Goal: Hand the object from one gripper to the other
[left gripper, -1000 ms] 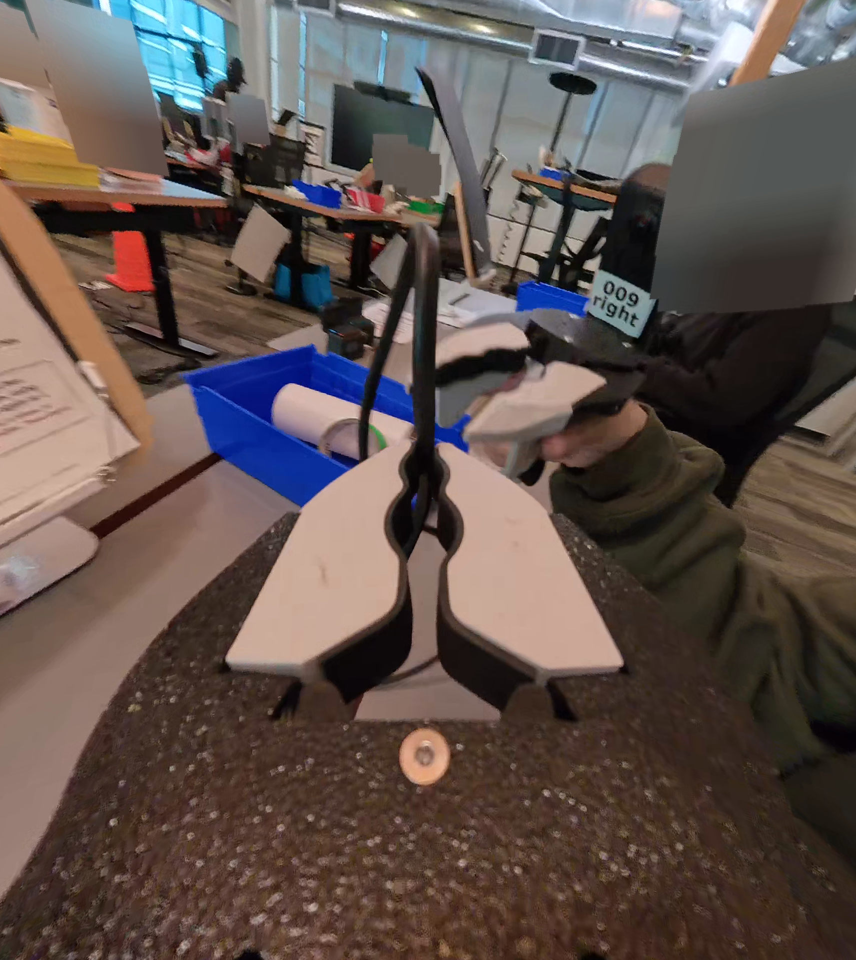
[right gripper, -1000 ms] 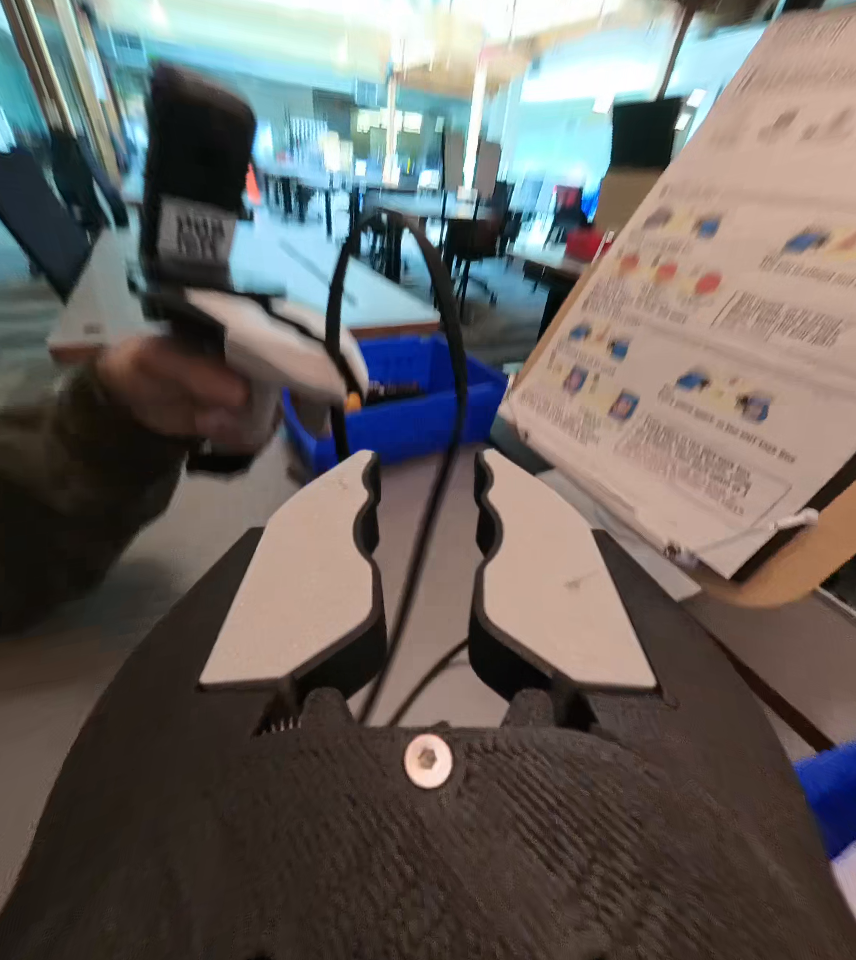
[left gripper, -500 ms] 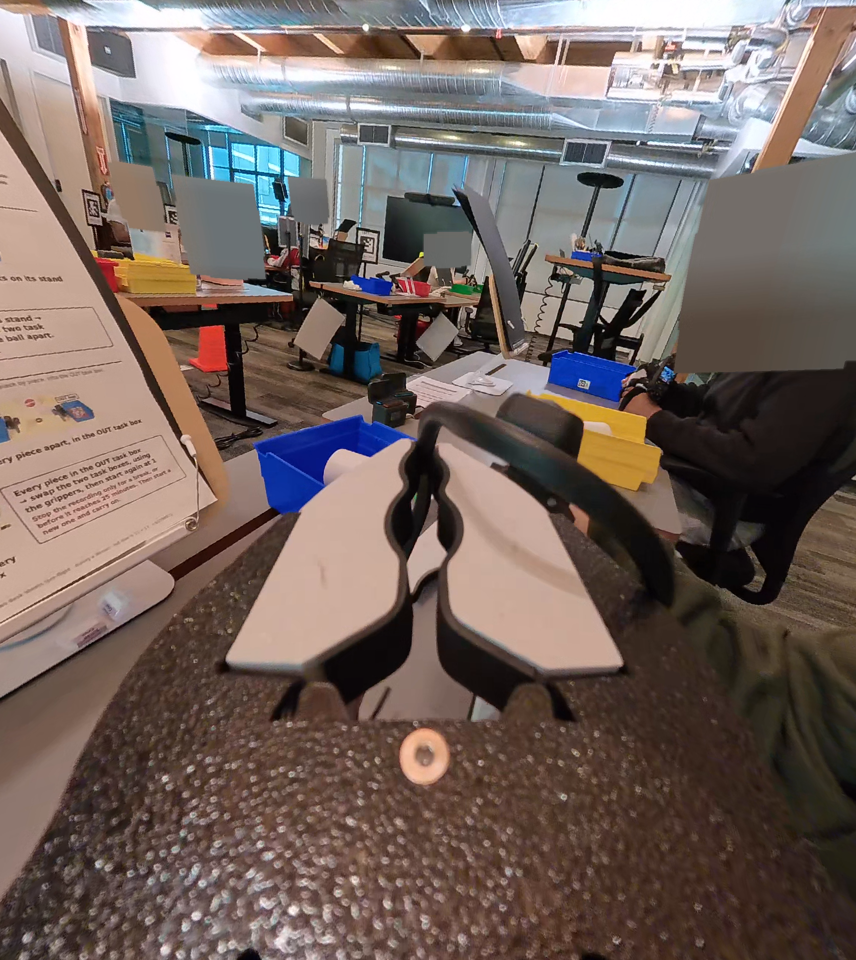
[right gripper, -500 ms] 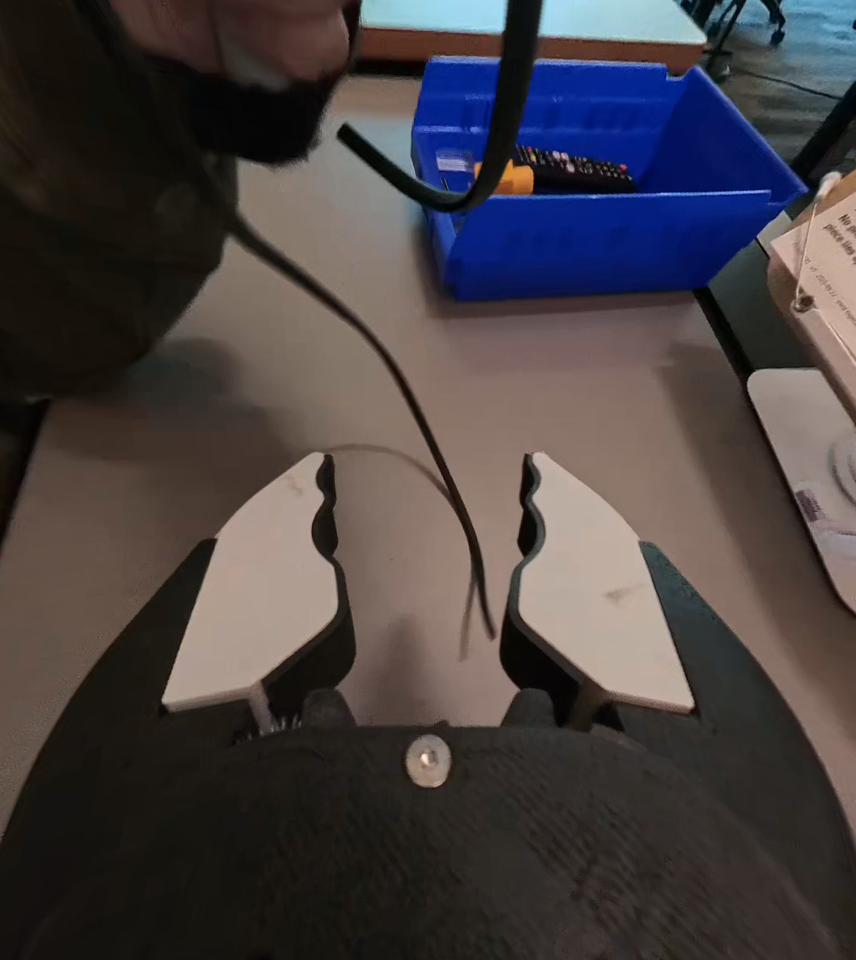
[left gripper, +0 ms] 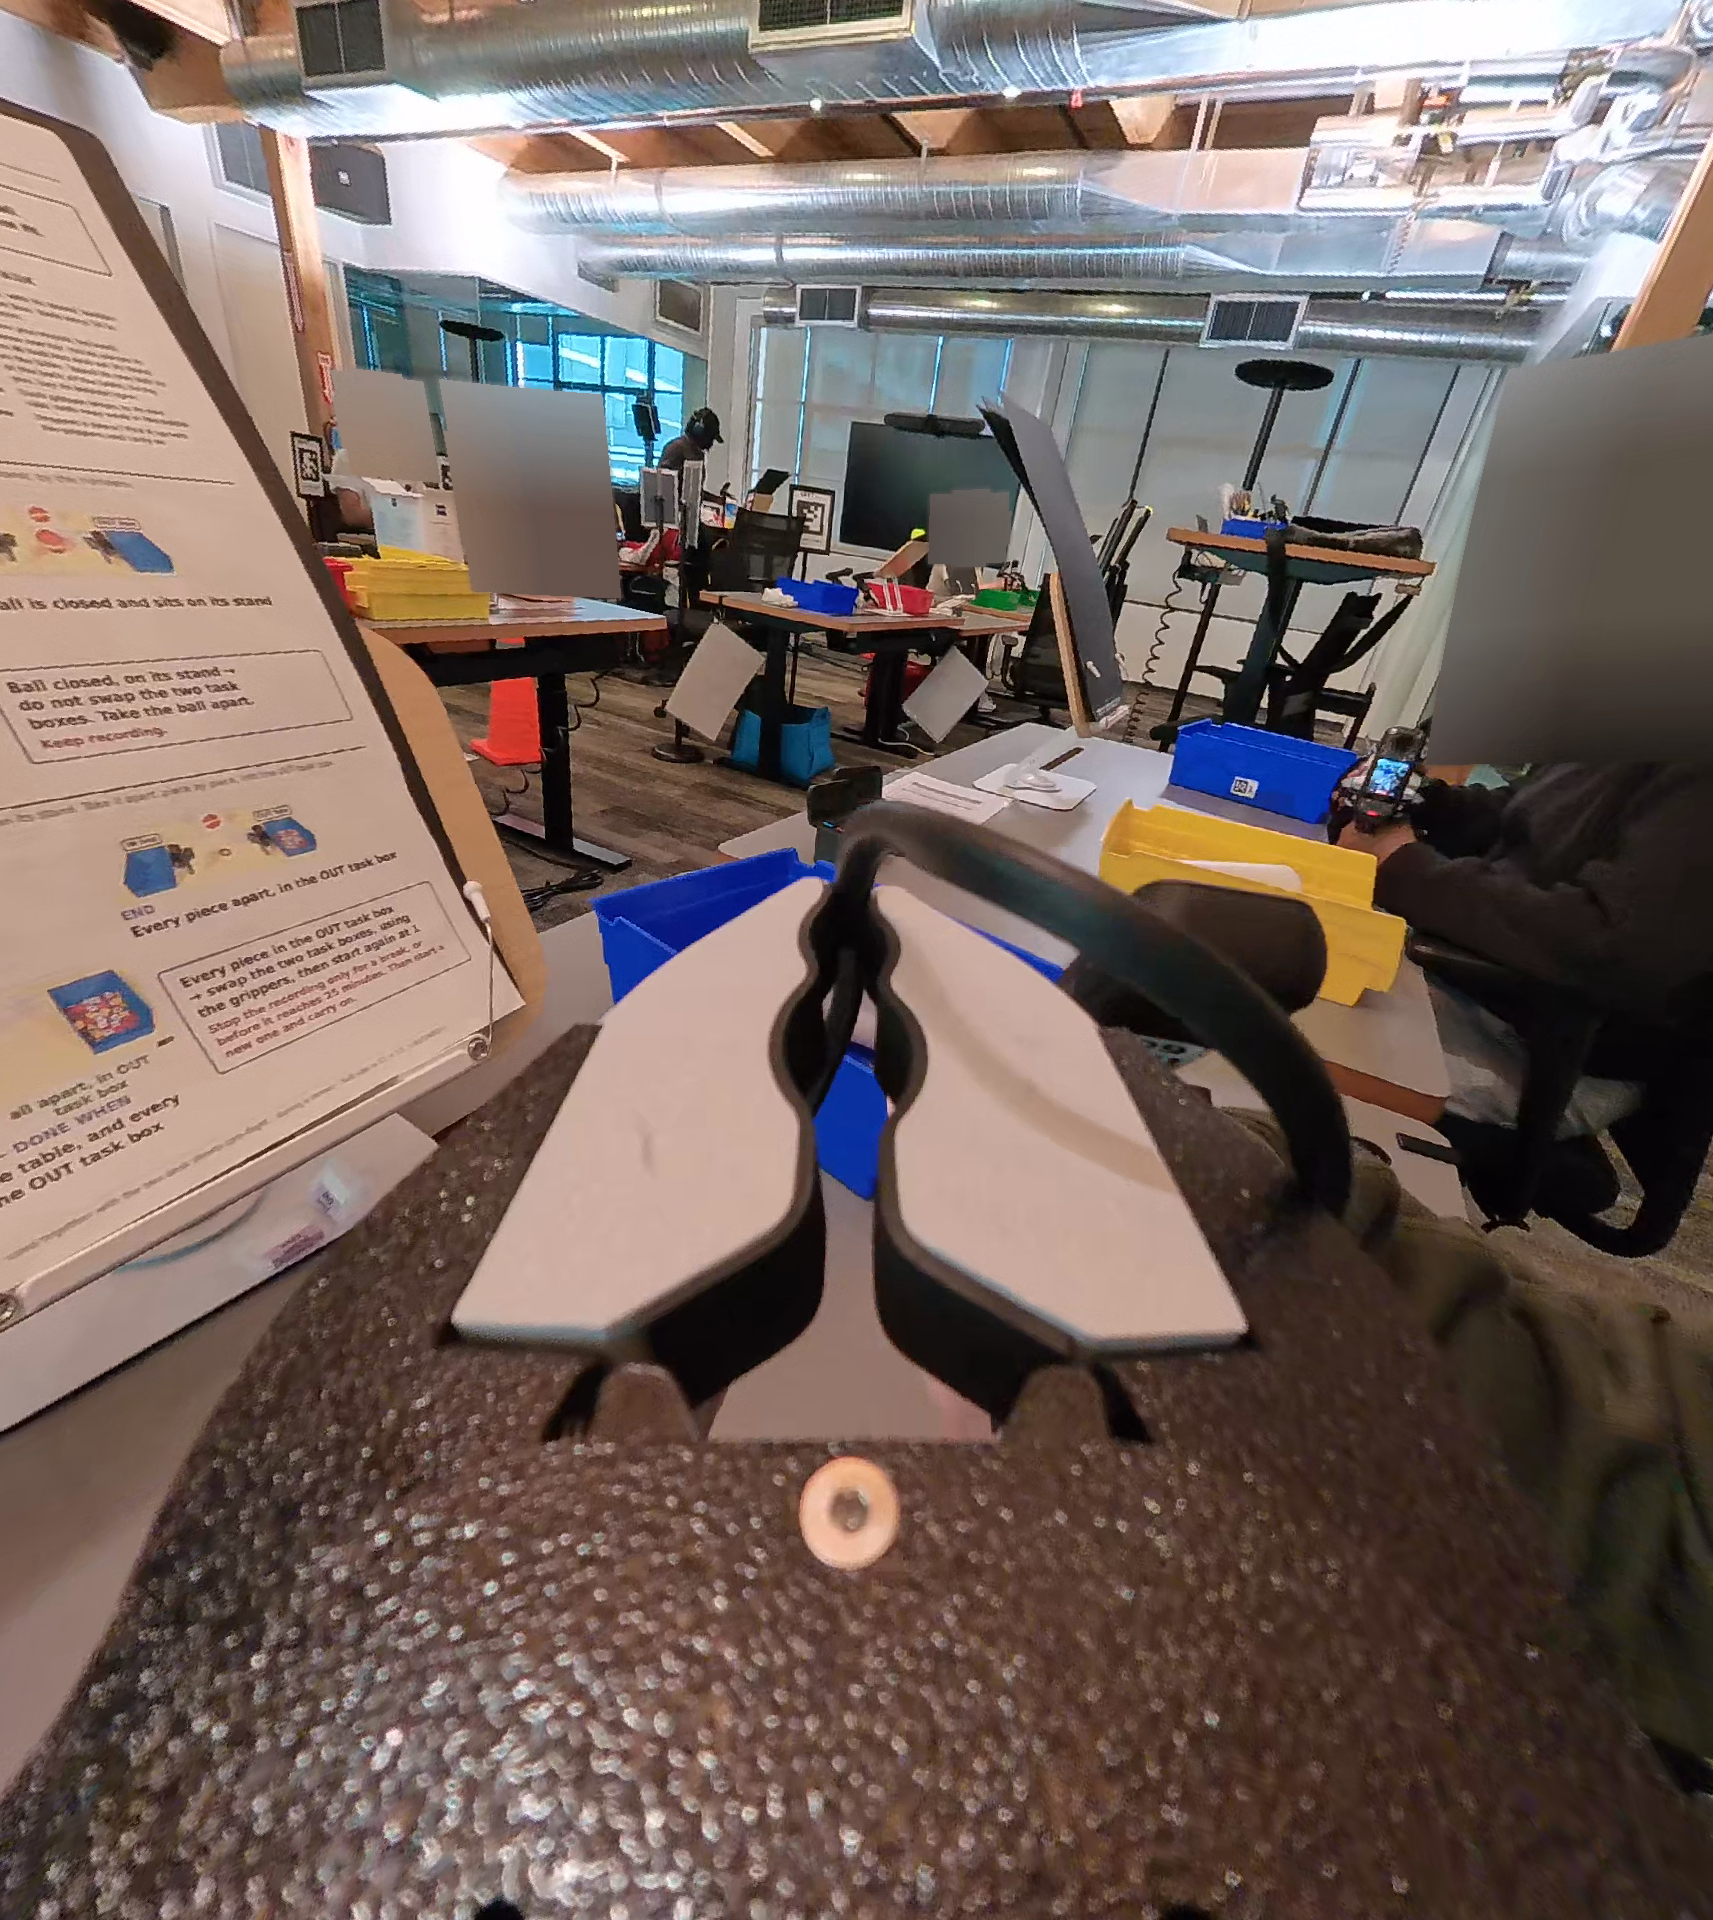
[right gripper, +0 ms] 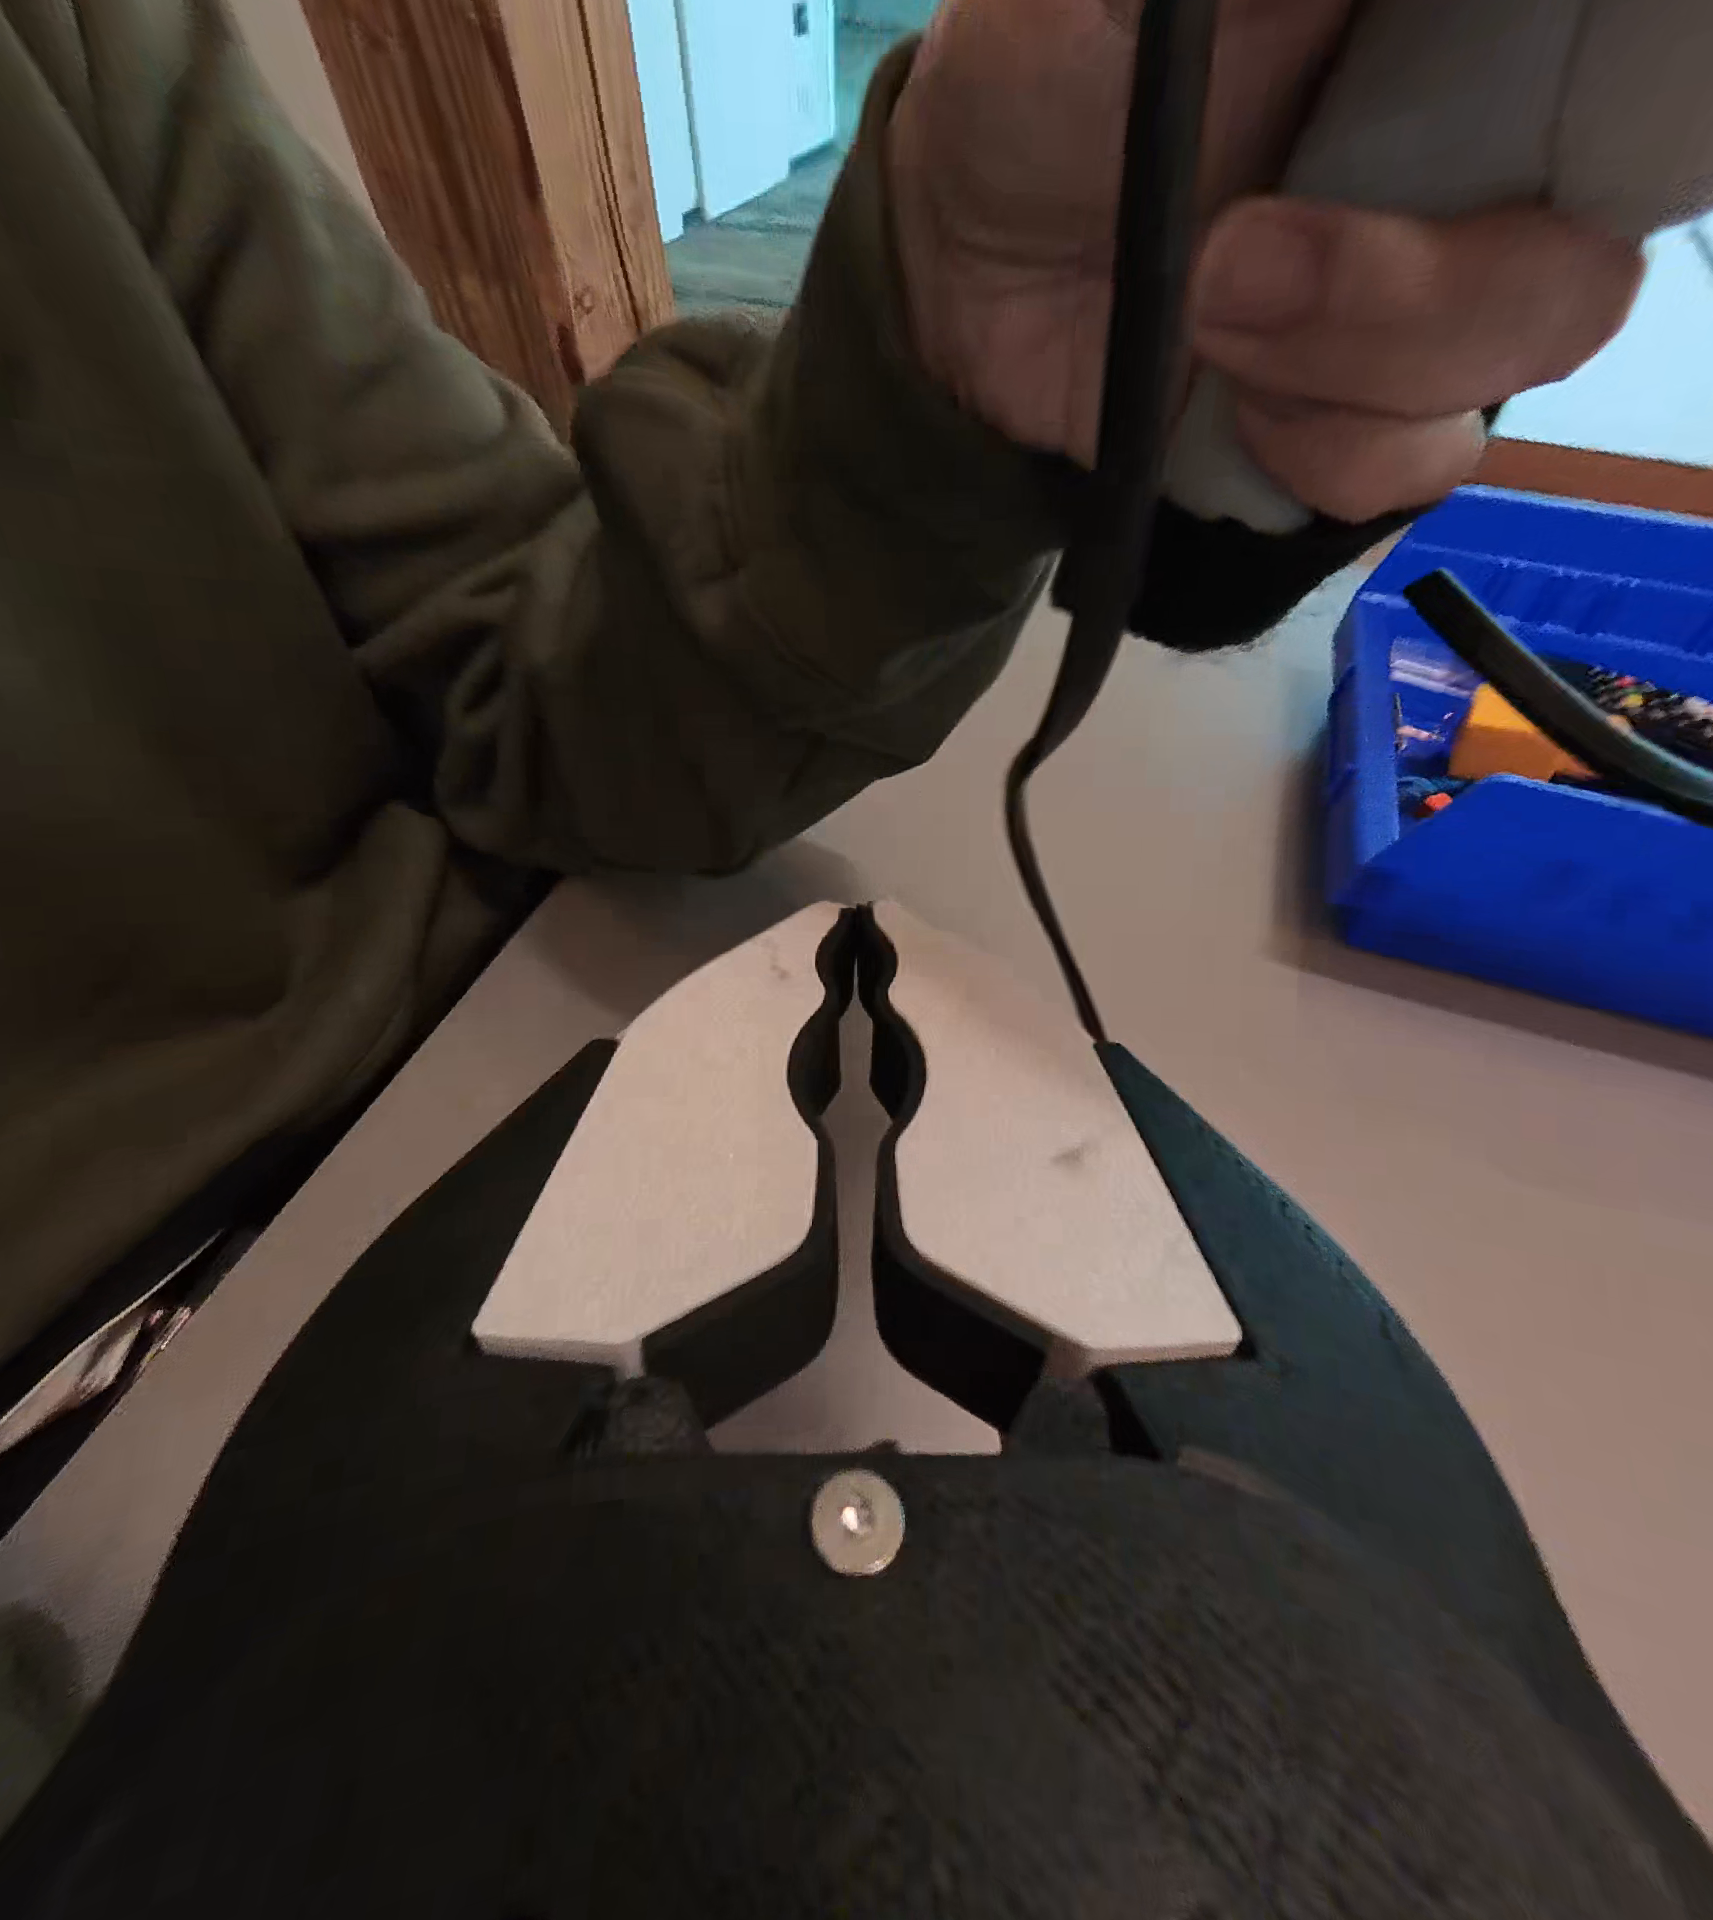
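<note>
The object is a black flat cable [left gripper: 1143, 935]. My left gripper [left gripper: 847, 914] is shut on it near the fingertips. From there the cable arcs up and over to the right, down toward an olive sleeve [left gripper: 1558, 1455]. In the right wrist view the cable [right gripper: 1122, 468] hangs down past the hand that holds the left gripper and runs behind my right gripper's right finger [right gripper: 1039, 1143]. My right gripper [right gripper: 857, 914] is shut with nothing between its jaws, low over the grey table [right gripper: 1454, 1247]. The cable lies beside it, not in it.
A blue bin [right gripper: 1558, 935] with a remote and small parts sits at the right, with a cable end [right gripper: 1610, 738] over it. An instruction board on a stand [left gripper: 156, 727] fills the left. A blue bin [left gripper: 686, 914] and a yellow bin [left gripper: 1247, 883] lie beyond it. A person sits at the far right. The gap from one gripper's tips to the other's is roughly 20 cm.
My right gripper has gone from open to shut and now sits under the left hand, with the cable outside its jaws. My left gripper still holds the cable and has tilted upward.
</note>
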`<state>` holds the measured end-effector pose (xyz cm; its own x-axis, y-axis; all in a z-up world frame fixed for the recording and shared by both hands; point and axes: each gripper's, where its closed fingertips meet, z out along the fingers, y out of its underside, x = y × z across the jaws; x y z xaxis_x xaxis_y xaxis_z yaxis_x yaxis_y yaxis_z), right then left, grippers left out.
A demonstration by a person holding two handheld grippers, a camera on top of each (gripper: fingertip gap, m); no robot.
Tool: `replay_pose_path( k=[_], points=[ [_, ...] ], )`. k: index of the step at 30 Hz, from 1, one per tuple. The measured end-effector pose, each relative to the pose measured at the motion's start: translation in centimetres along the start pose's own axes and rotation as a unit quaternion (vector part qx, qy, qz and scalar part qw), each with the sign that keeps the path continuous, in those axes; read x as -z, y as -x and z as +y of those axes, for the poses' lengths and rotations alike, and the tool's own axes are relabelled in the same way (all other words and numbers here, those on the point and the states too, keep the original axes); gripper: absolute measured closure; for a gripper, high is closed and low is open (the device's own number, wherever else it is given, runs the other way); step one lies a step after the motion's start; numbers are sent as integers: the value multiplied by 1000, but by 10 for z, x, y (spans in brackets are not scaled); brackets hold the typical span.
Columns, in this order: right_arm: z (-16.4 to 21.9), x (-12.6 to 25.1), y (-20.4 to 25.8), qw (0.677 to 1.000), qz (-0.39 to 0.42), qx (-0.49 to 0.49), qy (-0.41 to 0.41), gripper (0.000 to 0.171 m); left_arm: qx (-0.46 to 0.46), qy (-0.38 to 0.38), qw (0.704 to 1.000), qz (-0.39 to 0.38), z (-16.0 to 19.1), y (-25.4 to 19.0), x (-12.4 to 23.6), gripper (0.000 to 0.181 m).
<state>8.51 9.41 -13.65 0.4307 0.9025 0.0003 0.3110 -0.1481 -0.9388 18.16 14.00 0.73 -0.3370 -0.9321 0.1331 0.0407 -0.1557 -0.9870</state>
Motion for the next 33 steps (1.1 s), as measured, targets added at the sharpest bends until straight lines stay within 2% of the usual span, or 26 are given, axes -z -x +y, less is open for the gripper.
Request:
replay_pose_path(
  k=[1,3,5,9,10,11,12,14,17,21,23,25,27,29,33],
  points=[
    [-3,2,-4,1000,16,-5,-13,170,1,0,1000,0,0,0,0,178],
    [-1,4,-24,997,73,-35,-12,125,-1,1,1000,-1,1,1,-1,178],
    [5,5,-41,992,116,-57,-3,113,-3,1,1000,0,1,-1,-1,177],
    [-12,-4,-41,992,110,-40,-52,126,-7,4,1000,2,2,-3,-3,178],
    [-16,-7,-43,991,119,-27,-57,139,-8,6,1000,2,3,-3,-4,177],
    [-19,-8,-43,991,122,-11,-60,164,-8,6,1000,1,3,-3,-4,178],
    [-22,-9,-42,991,121,4,-64,167,-8,6,1000,1,3,-3,-4,178],
    [-23,-9,-32,994,94,16,-58,167,-8,4,1000,-1,2,-1,-2,178],
    [-32,6,-29,992,101,30,-75,167,-10,2,1000,-16,1,6,1,178],
    [-69,49,-27,974,131,30,-184,167,-14,40,998,-39,16,23,2,178],
    [-89,77,-29,956,173,30,-237,167,-16,106,994,-37,40,29,-1,177],
    [-97,101,-33,941,232,23,-247,168,-16,184,982,-24,69,31,-2,177],
    [-96,124,-39,925,299,17,-233,168,-18,233,972,-14,89,32,-4,168],
    [-93,145,-46,905,372,19,-208,168,-23,248,968,18,98,24,-7,161],
    [-97,159,-42,887,420,46,-186,168,-63,257,958,107,110,-5,-13,154]
  ],
)
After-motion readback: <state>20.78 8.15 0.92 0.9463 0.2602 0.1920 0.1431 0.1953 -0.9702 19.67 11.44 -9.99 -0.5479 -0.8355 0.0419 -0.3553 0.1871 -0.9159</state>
